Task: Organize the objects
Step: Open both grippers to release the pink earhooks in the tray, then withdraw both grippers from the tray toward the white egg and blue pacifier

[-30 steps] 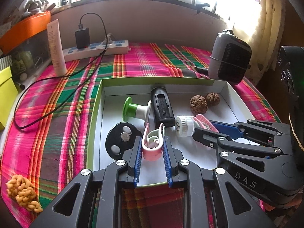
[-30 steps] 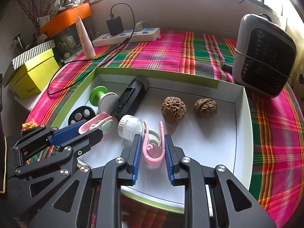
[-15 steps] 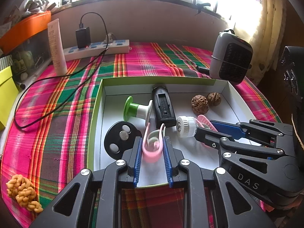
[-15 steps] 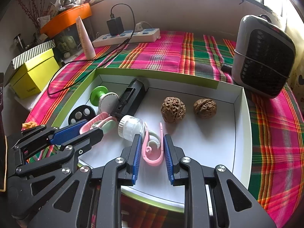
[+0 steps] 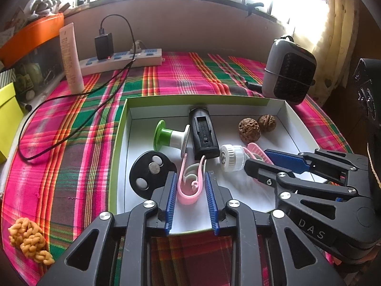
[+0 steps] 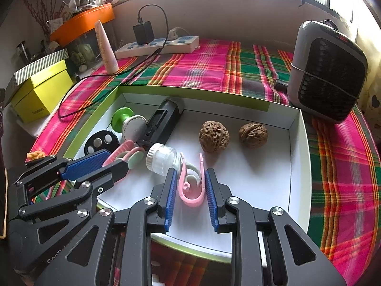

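Note:
A white box with a green rim (image 5: 119, 128) (image 6: 297, 147) lies on the plaid cloth. My left gripper (image 5: 190, 176) (image 6: 117, 160) hangs over its near left part, jaws opening. A pink U-shaped clip (image 5: 188, 196) (image 6: 123, 149) lies between its blue pads (image 5: 172, 190), spread out and barely clear of them. My right gripper (image 6: 190, 174) (image 5: 257, 158) is beside it, jaws also opening around a second pink clip (image 6: 190, 199) (image 5: 256, 147), with thin gaps at the pads. A white ribbed cap (image 5: 229, 157) (image 6: 162, 160) lies between the two grippers.
In the box lie two walnuts (image 6: 214, 137), a black device (image 5: 203, 133), a green-and-white spool (image 5: 169, 138) and a black disc (image 5: 147, 171). Behind stand a power strip (image 5: 123, 59), a white tube (image 5: 71, 57) and a grey heater (image 6: 326, 71). A cable loops at the left.
Both grippers' jaws have widened. The two pink clips, squeezed narrow before, have sprung apart and now sit loose between the pads. Neither hand has moved.

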Demonstrator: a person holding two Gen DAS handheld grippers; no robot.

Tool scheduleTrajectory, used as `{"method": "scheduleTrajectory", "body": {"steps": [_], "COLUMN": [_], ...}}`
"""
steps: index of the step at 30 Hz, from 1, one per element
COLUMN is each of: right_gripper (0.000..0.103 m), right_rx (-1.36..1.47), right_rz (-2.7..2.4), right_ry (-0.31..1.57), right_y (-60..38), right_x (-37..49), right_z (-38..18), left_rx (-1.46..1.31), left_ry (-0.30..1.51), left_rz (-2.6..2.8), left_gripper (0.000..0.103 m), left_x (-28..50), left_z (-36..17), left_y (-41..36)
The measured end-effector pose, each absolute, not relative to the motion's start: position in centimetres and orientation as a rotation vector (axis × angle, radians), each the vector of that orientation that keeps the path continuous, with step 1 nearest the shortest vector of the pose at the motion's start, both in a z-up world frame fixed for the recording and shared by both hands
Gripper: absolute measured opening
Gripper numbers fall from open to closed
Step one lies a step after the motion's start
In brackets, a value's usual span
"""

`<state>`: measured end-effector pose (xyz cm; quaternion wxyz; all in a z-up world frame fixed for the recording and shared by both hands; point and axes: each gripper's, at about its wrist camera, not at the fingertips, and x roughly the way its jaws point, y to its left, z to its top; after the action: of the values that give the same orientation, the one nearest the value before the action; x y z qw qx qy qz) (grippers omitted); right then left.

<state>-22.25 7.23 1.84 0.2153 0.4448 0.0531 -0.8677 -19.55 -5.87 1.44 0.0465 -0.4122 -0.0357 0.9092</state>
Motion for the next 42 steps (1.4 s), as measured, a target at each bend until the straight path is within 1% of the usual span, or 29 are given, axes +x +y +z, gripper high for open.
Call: {"method": "scheduleTrajectory", "body": {"steps": [2, 4, 7, 29, 42], "right_gripper": [0.036, 0.036, 0.036, 0.036, 0.037], "right_rx": [1.231, 1.227, 1.228, 1.183, 1.119], "right_rz": [-2.413, -2.417, -2.42, -2.468, -2.509], "right_ry": [0.145, 0.142, 0.144, 0.095, 0.071], "right_y": [7.3, 7.4, 7.4, 8.3, 9.4], "right_x": [-22.2, -22.2, -22.1, -19.8, -16.8], "right_z": [1.9, 2.1, 2.1, 3.6, 4.8], "left_rx": [-1.255, -1.257, -1.261, -1.236, -1.191], "left_ry": [-0.091, -0.095, -0.099, -0.103, -0.122], "left_rz": [2.789, 2.79, 2.791, 2.835, 2.855], "left_gripper": [0.032, 0.035, 0.037, 0.04, 0.041], "left_x": [-19.4, -19.3, -19.3, -16.4, -13.5], "left_z": [1.5, 1.4, 1.5, 2.9, 4.1], "left_y": [-5.7, -5.8, -5.9, -6.2, -5.6]}}
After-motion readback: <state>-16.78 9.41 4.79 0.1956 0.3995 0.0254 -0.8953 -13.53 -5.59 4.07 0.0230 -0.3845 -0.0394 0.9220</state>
